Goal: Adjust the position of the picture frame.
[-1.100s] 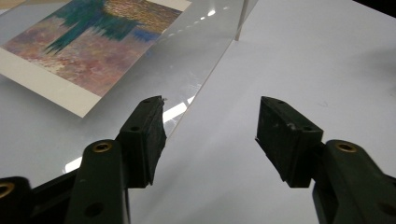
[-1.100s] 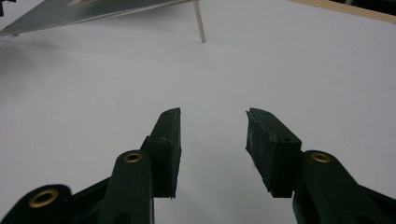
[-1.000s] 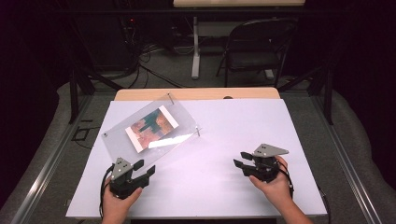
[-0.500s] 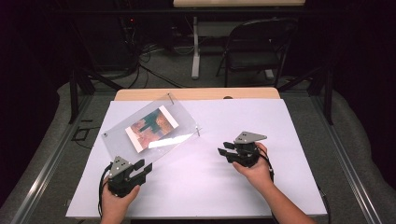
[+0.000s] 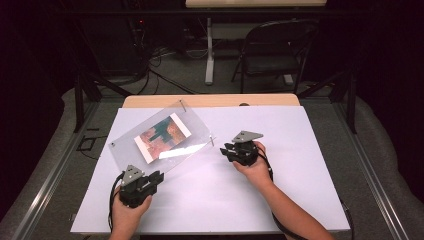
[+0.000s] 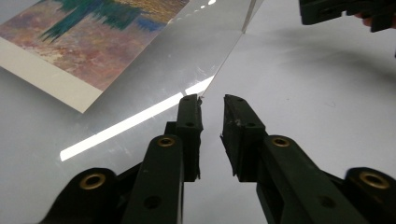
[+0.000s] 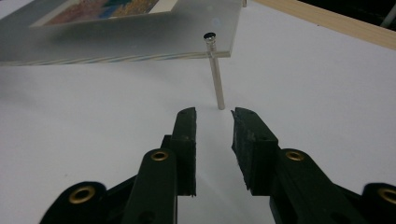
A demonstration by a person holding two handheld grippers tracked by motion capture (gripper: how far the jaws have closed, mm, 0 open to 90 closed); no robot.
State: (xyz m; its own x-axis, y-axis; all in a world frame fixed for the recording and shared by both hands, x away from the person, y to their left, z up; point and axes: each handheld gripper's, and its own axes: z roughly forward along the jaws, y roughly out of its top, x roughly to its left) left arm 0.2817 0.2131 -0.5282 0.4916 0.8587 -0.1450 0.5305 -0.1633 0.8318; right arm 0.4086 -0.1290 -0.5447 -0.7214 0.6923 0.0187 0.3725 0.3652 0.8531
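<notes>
At centre-left of the high view, the acrylic photo frame is propped aslant on metal standoff legs. Its near edge is straddled by the left gripper, which has just been closing, apparently for a grasp. The right gripper, narrowing but empty, is aimed at one leg.

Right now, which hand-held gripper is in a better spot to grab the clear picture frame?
Probably the left hand-held gripper: its jaws, just closing, sit at the clear picture frame's near corner edge. The right hand-held gripper faces a metal leg, not touching.
</notes>
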